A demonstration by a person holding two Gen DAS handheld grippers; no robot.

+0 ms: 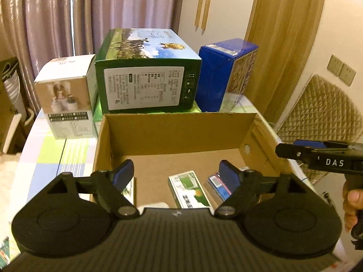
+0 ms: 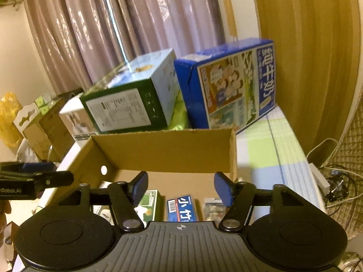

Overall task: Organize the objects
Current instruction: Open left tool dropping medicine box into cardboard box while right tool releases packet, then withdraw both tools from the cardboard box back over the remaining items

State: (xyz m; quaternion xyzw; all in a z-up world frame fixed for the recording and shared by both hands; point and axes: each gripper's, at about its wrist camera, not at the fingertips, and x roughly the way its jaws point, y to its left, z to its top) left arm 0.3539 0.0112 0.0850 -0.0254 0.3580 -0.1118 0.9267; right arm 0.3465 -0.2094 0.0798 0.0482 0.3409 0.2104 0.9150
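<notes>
Brown corrugated cardboard is filling the centre of both views: an open cardboard box point(image 1: 177, 133) is sitting on the checked tablecloth point(image 1: 52, 149), and small packets are lying flat on its floor. A green-and-white packet point(image 1: 188, 189) is showing at lower centre of the left wrist view, with a blue packet point(image 1: 219, 185) just to its right. In the right wrist view the blue packet point(image 2: 181, 208) is lying at bottom centre.

Behind the box, in the upper half of the frame, three cartons are standing: a white carton point(image 1: 68, 97) at left, a green carton point(image 1: 147, 74) in the middle, a blue carton point(image 1: 224, 74) at right.

The left gripper point(image 1: 177, 174) is hovering over the box with its jaws spread wide and nothing between them. The right gripper point(image 2: 180, 184) is likewise gaping and empty above the packets.

Judgement: the packets are probably light, stiff paperboard, possibly glossy and a little slippery. Lying flat, each is best pinched across its narrow width. The big cartons may be heavy and look too broad for one pair of jaws.
</notes>
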